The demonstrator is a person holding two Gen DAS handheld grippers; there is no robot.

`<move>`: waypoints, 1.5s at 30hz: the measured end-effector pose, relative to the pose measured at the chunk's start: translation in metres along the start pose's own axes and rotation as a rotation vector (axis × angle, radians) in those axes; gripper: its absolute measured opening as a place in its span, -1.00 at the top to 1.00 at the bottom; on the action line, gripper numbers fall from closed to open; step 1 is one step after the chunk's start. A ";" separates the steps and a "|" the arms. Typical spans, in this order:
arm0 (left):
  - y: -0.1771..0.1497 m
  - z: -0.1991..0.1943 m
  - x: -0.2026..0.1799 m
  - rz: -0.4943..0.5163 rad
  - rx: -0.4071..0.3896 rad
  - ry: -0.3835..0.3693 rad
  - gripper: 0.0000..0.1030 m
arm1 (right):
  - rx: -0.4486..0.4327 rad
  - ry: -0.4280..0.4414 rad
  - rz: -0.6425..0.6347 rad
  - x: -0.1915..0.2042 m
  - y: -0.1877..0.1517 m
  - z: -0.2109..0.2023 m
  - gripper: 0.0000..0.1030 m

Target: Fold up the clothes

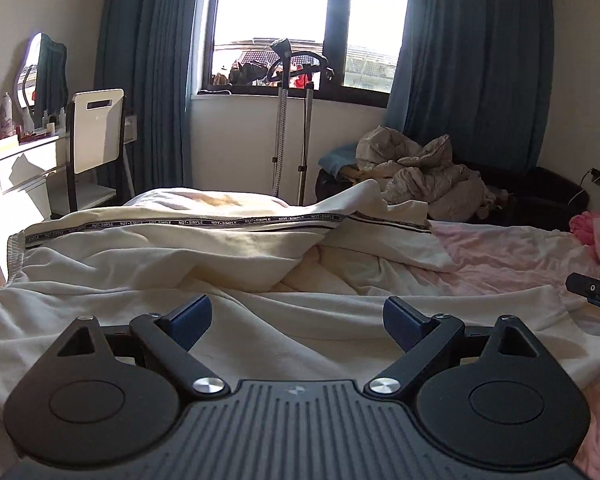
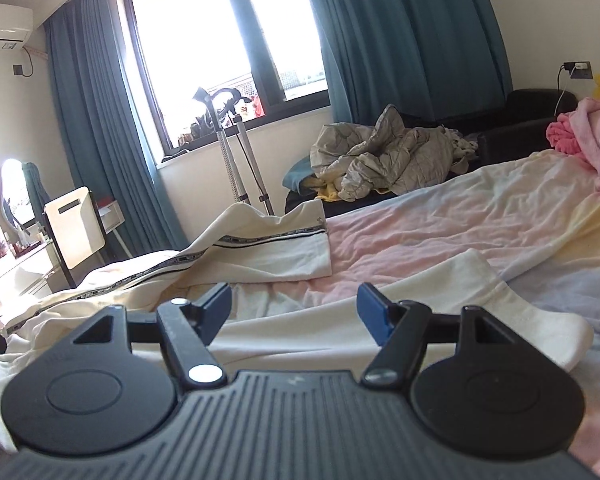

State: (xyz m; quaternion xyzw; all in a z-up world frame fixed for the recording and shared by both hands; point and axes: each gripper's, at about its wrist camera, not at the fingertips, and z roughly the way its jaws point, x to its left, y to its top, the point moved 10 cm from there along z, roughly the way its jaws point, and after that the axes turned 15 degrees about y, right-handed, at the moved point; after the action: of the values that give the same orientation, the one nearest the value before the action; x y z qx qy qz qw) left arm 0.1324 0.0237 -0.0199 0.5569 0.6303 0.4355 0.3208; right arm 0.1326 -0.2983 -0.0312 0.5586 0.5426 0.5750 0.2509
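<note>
A pair of cream trousers with a black lettered side stripe lies crumpled on the bed; it also shows in the right wrist view. One leg end reaches toward the right. My left gripper is open and empty, low over the cream cloth. My right gripper is open and empty, just above the near leg. The tip of the right gripper shows at the right edge of the left wrist view.
The bed has a pink and pastel sheet. A pink garment lies at the far right. A crumpled grey quilt sits on a dark sofa beyond the bed. A garment steamer stand, a white chair and a dressing table stand by the window.
</note>
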 end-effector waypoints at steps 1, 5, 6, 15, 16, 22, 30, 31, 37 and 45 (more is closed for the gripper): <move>-0.001 0.003 -0.003 0.006 -0.010 0.004 -0.84 | 0.000 0.010 -0.006 0.004 -0.001 0.003 -0.36; -0.012 0.016 -0.013 -0.010 -0.021 -0.004 -0.86 | -0.011 0.056 -0.004 0.015 -0.003 0.014 -0.36; -0.017 0.020 -0.014 -0.015 -0.017 -0.005 -0.86 | -0.011 0.064 -0.005 0.017 -0.004 0.017 -0.36; -0.043 0.037 -0.012 -0.054 0.015 -0.001 -0.86 | -0.001 0.083 -0.017 0.029 -0.017 0.043 -0.36; -0.046 0.037 -0.012 -0.045 0.015 0.003 -0.86 | 0.004 0.084 -0.015 0.029 -0.018 0.046 -0.36; -0.054 0.041 -0.016 -0.040 0.047 -0.002 -0.87 | 0.038 0.096 -0.011 0.031 -0.030 0.056 -0.36; -0.057 0.045 -0.019 -0.122 0.064 0.016 -0.87 | 0.083 0.112 0.063 0.006 -0.029 0.095 -0.37; -0.058 0.045 -0.019 -0.116 0.062 0.026 -0.87 | 0.094 0.122 0.086 0.000 -0.029 0.106 -0.37; -0.055 0.050 -0.017 -0.128 0.003 0.021 -0.89 | 0.128 0.155 0.328 -0.046 -0.032 0.195 -0.38; -0.073 0.097 -0.008 -0.236 0.082 -0.014 -0.89 | 0.067 0.069 0.645 -0.107 -0.041 0.309 -0.34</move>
State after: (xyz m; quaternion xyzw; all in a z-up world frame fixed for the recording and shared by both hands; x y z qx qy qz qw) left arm 0.1893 0.0342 -0.1266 0.4946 0.7063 0.3647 0.3514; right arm 0.4290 -0.2758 -0.1738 0.6900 0.3644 0.6252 0.0188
